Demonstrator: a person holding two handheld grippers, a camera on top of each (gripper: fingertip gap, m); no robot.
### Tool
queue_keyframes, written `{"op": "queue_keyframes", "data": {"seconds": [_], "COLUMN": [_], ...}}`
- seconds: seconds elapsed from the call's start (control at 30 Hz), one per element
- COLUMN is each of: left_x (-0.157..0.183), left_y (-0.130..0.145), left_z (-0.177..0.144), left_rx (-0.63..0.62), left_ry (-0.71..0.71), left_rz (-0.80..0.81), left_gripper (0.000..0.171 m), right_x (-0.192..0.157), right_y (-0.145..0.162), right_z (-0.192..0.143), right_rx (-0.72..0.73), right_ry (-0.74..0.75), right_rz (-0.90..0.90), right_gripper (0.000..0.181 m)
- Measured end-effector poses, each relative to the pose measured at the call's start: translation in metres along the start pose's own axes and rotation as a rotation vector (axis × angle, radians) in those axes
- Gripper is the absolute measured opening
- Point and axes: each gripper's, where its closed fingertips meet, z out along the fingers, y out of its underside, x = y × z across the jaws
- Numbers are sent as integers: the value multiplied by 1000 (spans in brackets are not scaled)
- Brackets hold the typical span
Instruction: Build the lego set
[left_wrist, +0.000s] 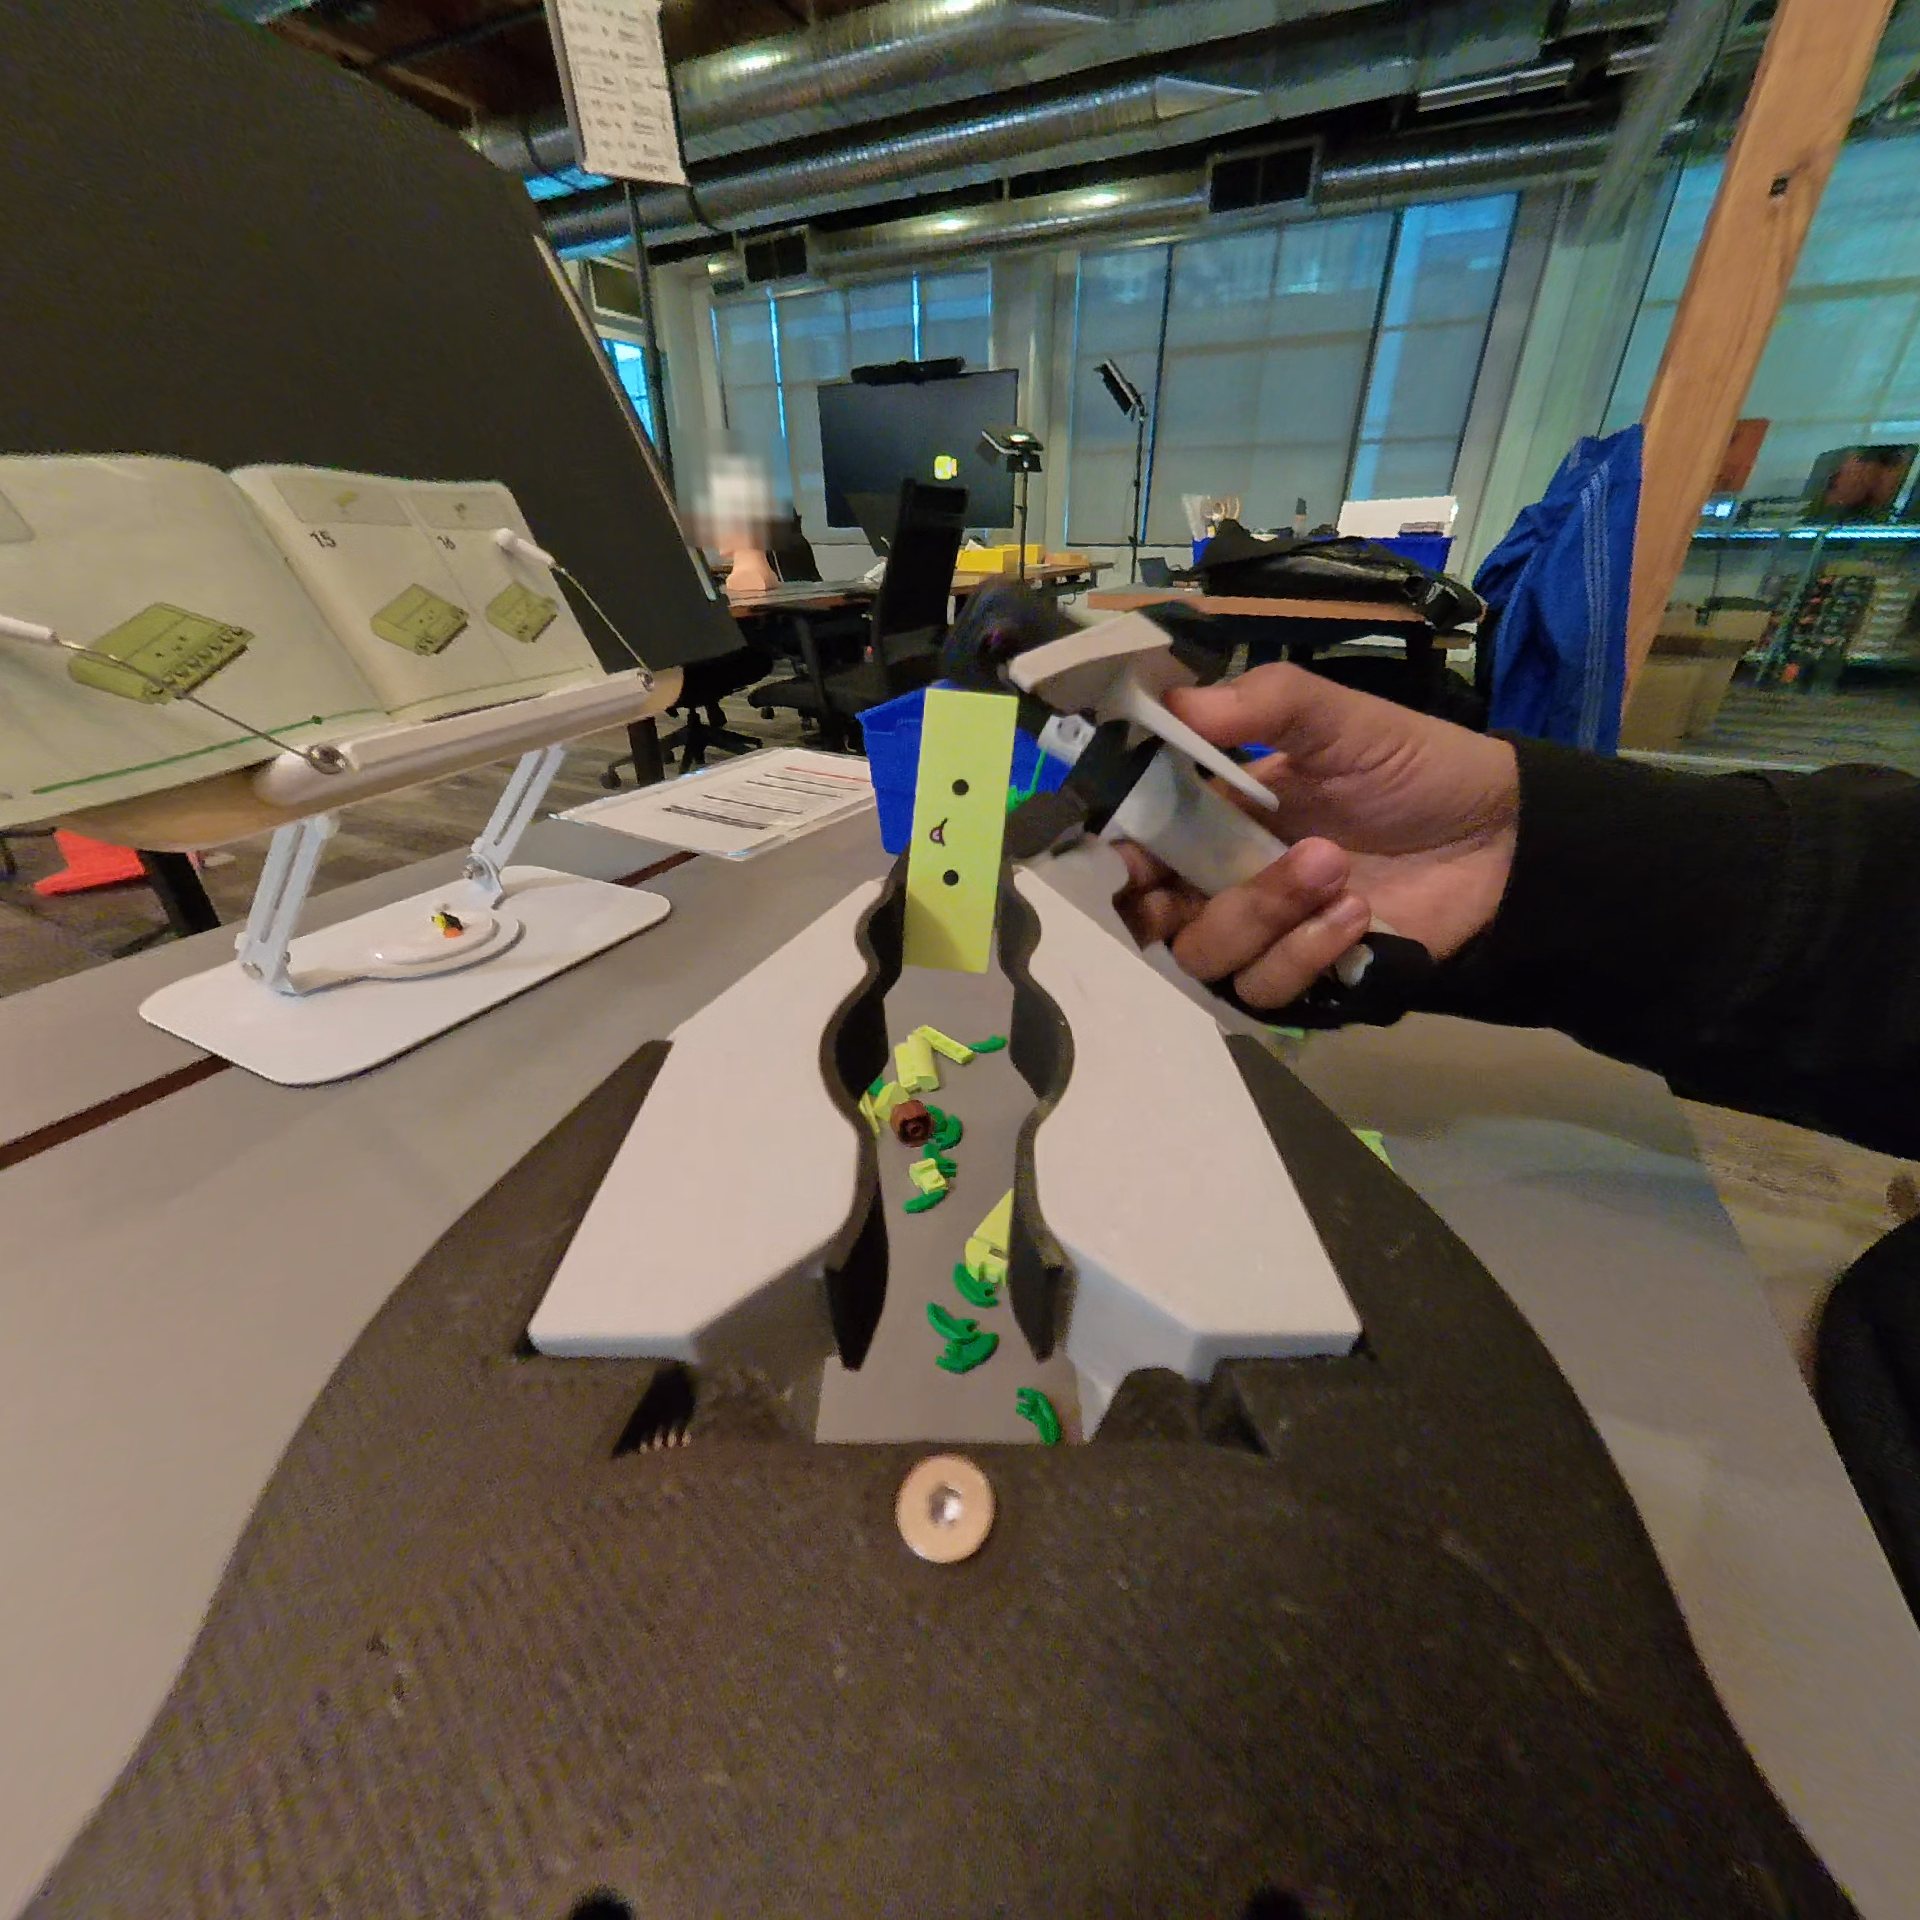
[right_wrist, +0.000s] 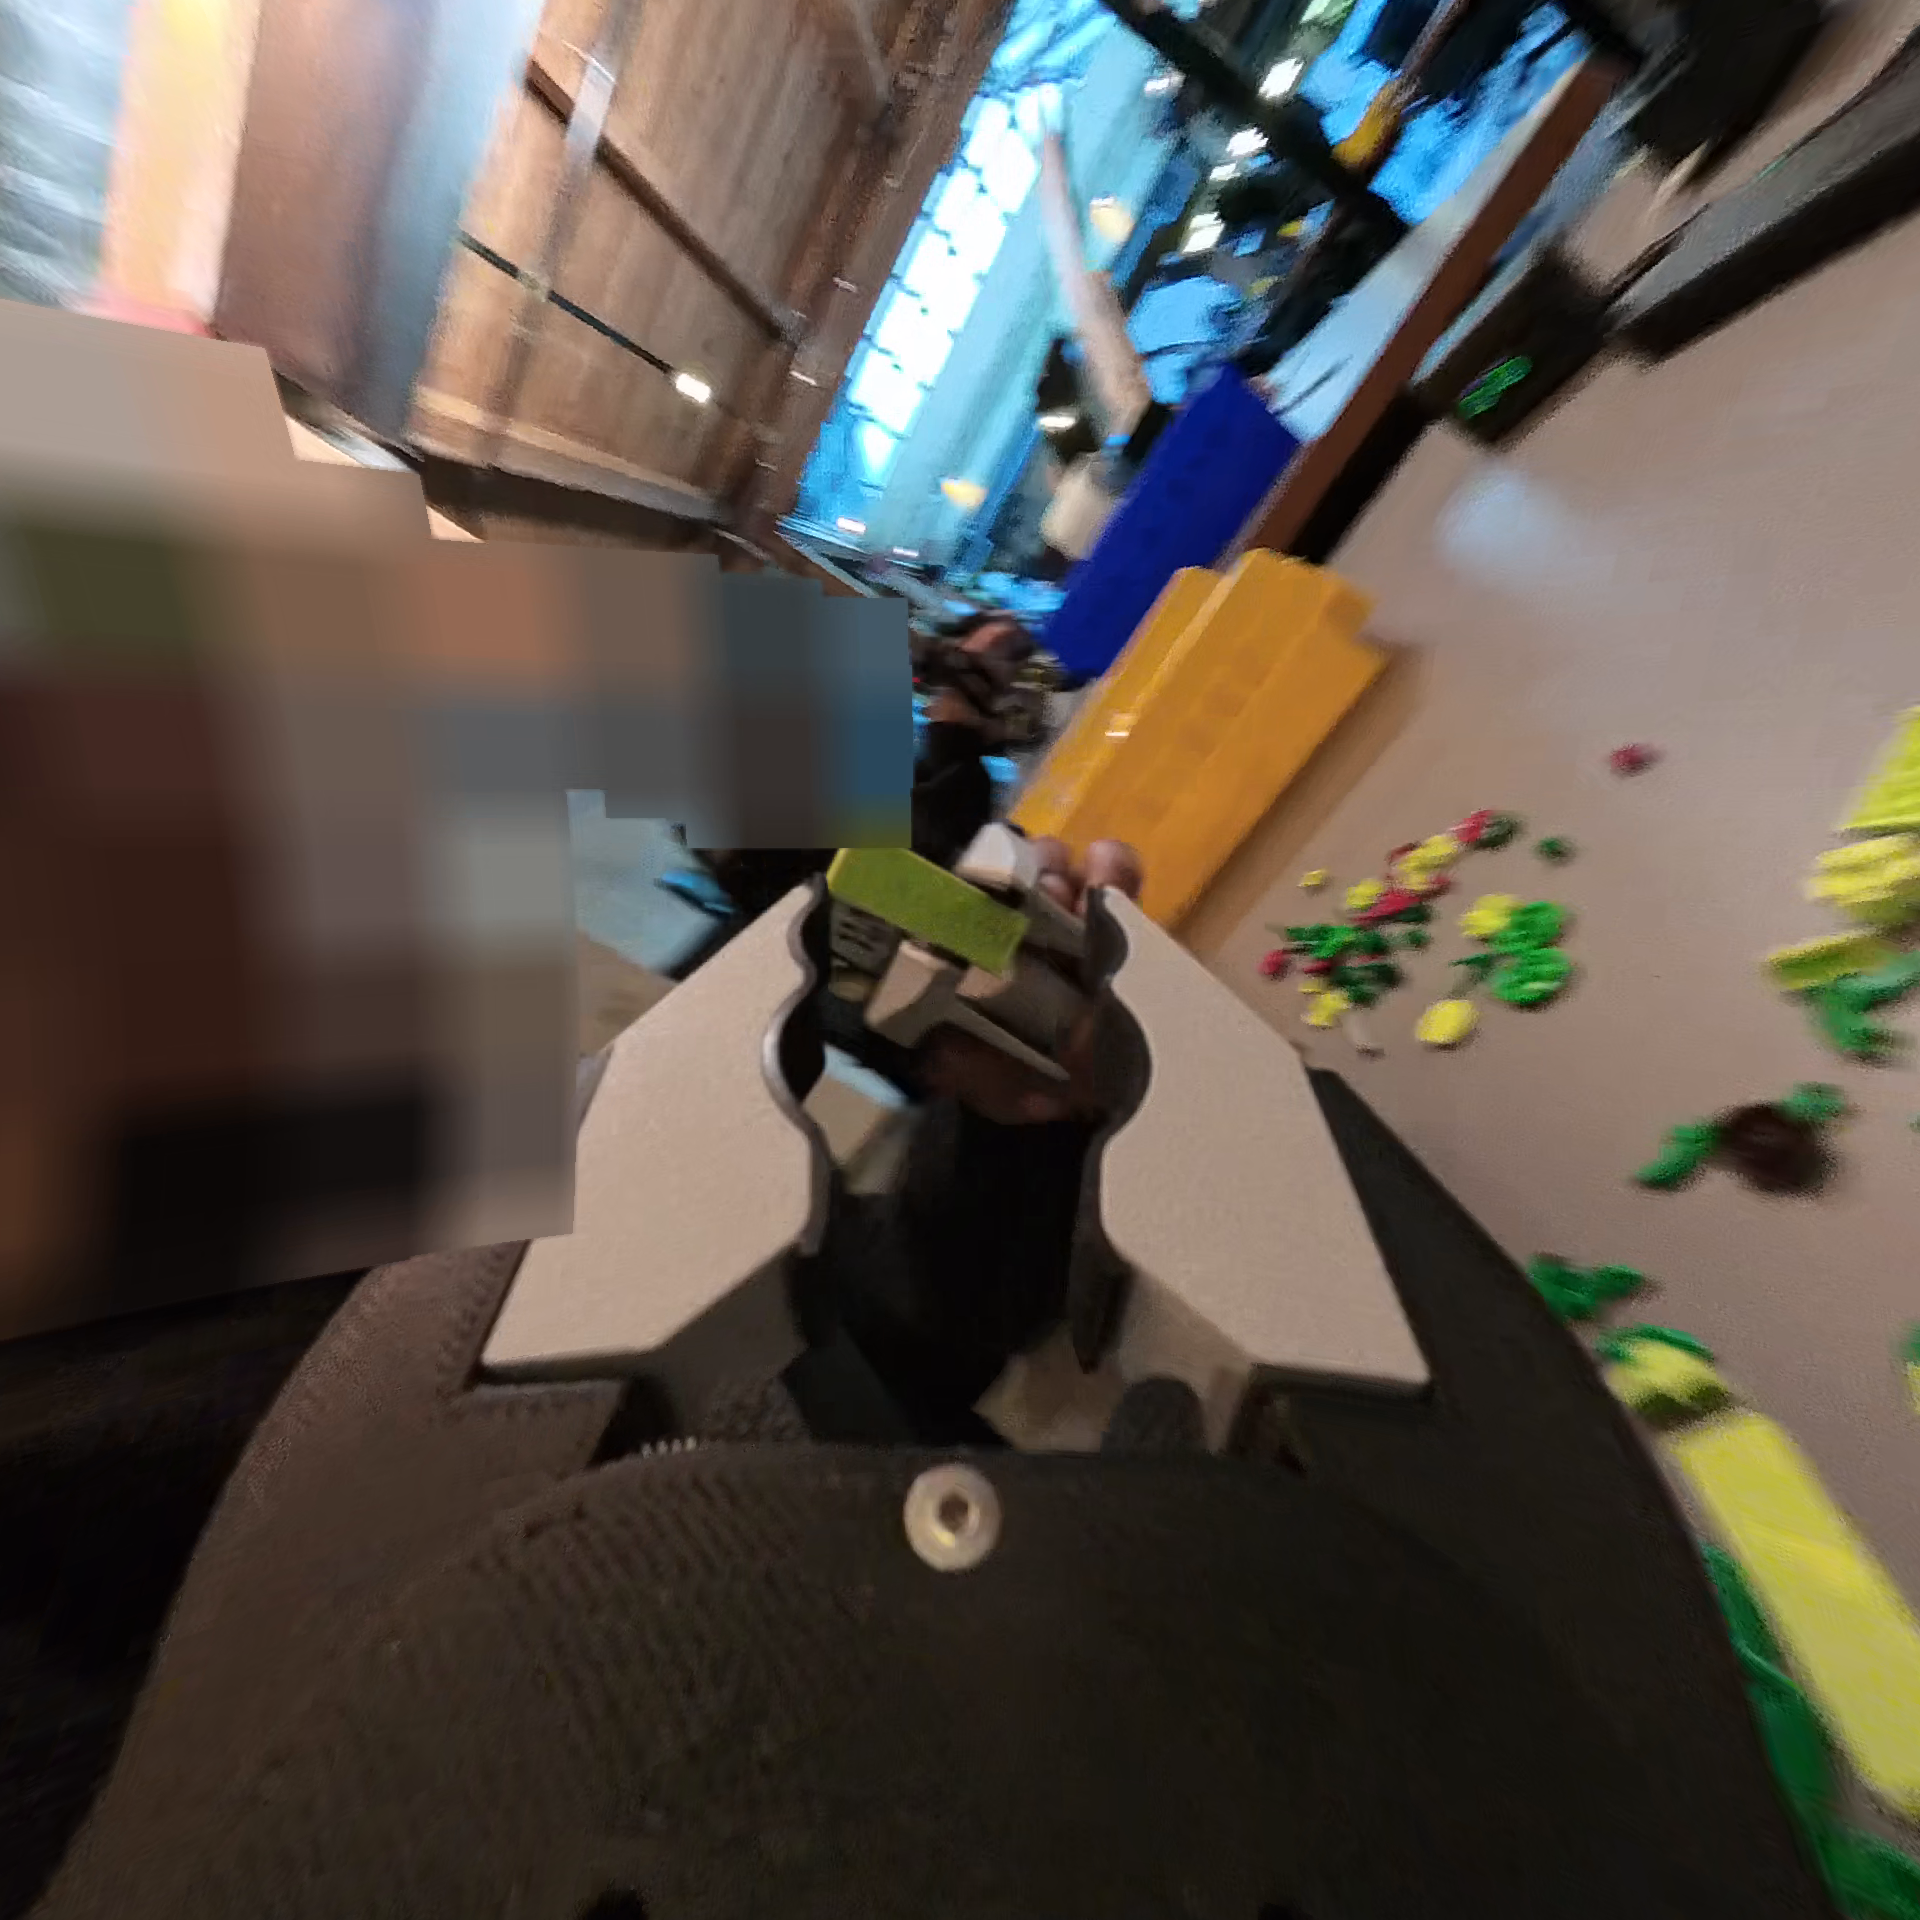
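My left gripper (left_wrist: 953, 894) is shut on a flat lime-green lego piece (left_wrist: 958, 831) with a small printed face, held upright above the grey table (left_wrist: 312, 1247). The same piece (right_wrist: 925, 909) shows blurred in the right wrist view, in the left gripper's fingers. My right gripper (right_wrist: 956, 899) is open, its fingers wide apart, pointing at the piece from close by. It also shows in the left wrist view (left_wrist: 1039, 748), held by a hand just right of the piece's upper edge. Loose green and lime pieces (left_wrist: 935, 1143) lie on the table below.
An open instruction booklet (left_wrist: 260, 623) rests on a white stand at left, beside a paper sheet (left_wrist: 748, 800). A blue bin (right_wrist: 1164, 520) and a yellow tray (right_wrist: 1195, 748) stand on the table. Scattered green, yellow and red pieces (right_wrist: 1434, 935) and larger lime parts (right_wrist: 1870, 883) lie at right.
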Motion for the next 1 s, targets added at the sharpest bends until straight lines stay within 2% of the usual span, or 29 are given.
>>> {"op": "queue_keyframes", "data": {"seconds": [0.03, 0.1, 0.2, 0.33, 0.4, 0.47, 0.57, 0.87, 1.0], "left_x": [-2, -6, -3, 7, 13, 19, 22, 32, 28], "left_y": [3, 13, 25, 35, 39, 40, 41, 39, 35], "left_z": [1, 5, 10, 19, 23, 26, 28, 28, 26], "left_rx": [-15, -59, -109, -161, -183, -195, -197, -166, -135], "left_ry": [-5, -19, -7, 12, 22, 33, 36, 116, 118], "left_rz": [-16, -47, -55, -19, -6, 4, 13, -55, -115], "left_gripper": [15, 14, 14, 14, 14, 14, 14, 12, 18], "right_x": [4, 11, 1, 2, 9, 15, 17, 15, 16], "right_y": [0, -2, 10, 24, 27, 29, 28, 32, 31], "right_z": [-7, -20, -23, -15, -15, -18, -26, -35, -39], "right_rx": [-11, -16, -36, -43, -51, -66, -46, -48, -49], "right_ry": [85, 272, 344, 364, 387, 409, 435, 451, 468], "right_rz": [-96, -282, -416, -423, -415, -414, -417, -444, -455], "right_gripper": [45, 45, 42, 42, 30, 11, 4, 0, 0]}}
